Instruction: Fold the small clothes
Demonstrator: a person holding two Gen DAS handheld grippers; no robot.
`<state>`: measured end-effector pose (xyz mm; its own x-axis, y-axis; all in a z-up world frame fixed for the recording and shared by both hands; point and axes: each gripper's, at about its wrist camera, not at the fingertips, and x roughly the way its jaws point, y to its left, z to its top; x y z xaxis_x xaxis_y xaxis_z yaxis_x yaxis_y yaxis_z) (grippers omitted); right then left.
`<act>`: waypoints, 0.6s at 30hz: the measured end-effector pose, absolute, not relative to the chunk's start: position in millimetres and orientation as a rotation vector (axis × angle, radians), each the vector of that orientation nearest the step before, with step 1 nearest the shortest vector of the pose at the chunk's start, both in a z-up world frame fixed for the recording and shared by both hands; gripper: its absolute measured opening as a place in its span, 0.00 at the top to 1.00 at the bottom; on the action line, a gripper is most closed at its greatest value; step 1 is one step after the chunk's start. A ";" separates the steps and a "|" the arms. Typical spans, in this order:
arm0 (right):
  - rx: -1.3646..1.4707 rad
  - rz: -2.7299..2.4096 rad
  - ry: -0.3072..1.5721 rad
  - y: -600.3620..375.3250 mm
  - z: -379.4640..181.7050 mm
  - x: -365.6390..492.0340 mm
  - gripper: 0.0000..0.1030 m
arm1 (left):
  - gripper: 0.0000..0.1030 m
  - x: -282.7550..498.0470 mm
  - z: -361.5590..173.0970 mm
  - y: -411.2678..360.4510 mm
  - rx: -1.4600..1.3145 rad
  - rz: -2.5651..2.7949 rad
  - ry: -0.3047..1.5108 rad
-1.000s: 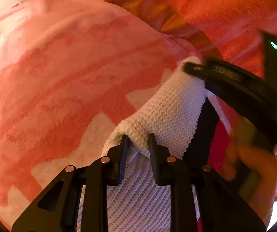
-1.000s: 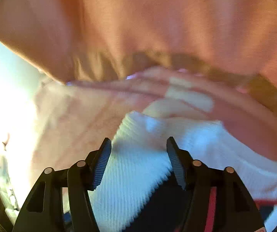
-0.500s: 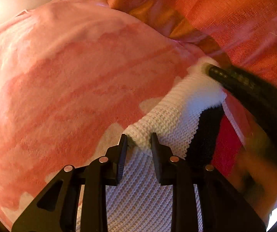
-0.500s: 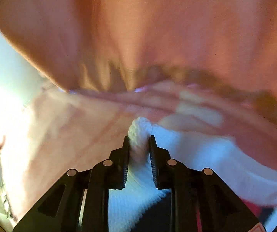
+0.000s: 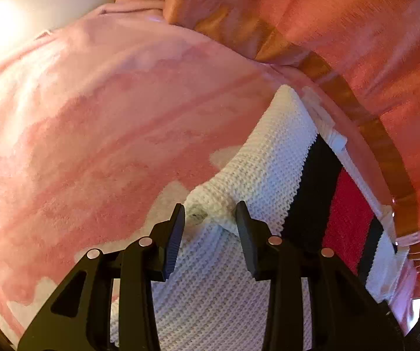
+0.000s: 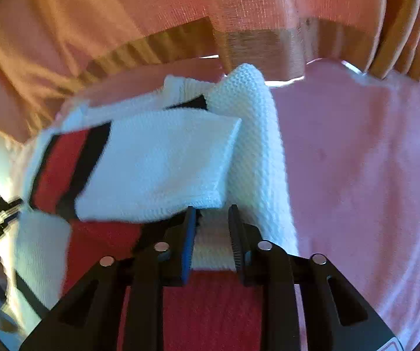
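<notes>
Left tool (image 5: 210,219), released, straddles a raised fold of the white knit garment (image 5: 268,158) on the pink blanket (image 5: 107,131). Right tool (image 6: 210,222) grasps the garment's white hem, red panel nearest

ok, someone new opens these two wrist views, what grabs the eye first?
The white knit garment with its red panel and black stripes, folded over itself at the centre of the right wrist view. Next, the pink blanket under it fills the left wrist view. The right gripper pinches the white hem, while the left gripper stands with jaws apart around a bunched fold.
</notes>
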<state>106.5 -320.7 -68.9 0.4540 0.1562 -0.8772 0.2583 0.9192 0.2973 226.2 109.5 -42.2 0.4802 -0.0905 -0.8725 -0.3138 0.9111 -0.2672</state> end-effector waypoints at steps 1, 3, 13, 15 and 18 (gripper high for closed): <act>0.438 -0.057 1.108 -319.6 -69.3 112.3 0.62 | 0.66 227.1 -42.9 106.9 -0.411 0.147 1.069; 0.495 -0.029 1.111 -320.7 -78.3 120.5 0.62 | 0.66 229.4 -44.8 101.6 -0.384 0.155 1.070; 0.702 0.077 1.072 -336.6 -60.8 101.3 0.40 | 0.65 227.7 -43.6 100.6 -0.342 0.157 1.085; 0.734 0.065 1.085 -339.9 -69.8 105.3 0.39 | 0.65 228.2 -44.0 99.8 -0.328 0.154 1.084; 0.734 0.030 1.084 -337.8 -82.4 114.2 0.50 | 0.64 227.9 -44.9 99.1 -0.316 0.152 1.082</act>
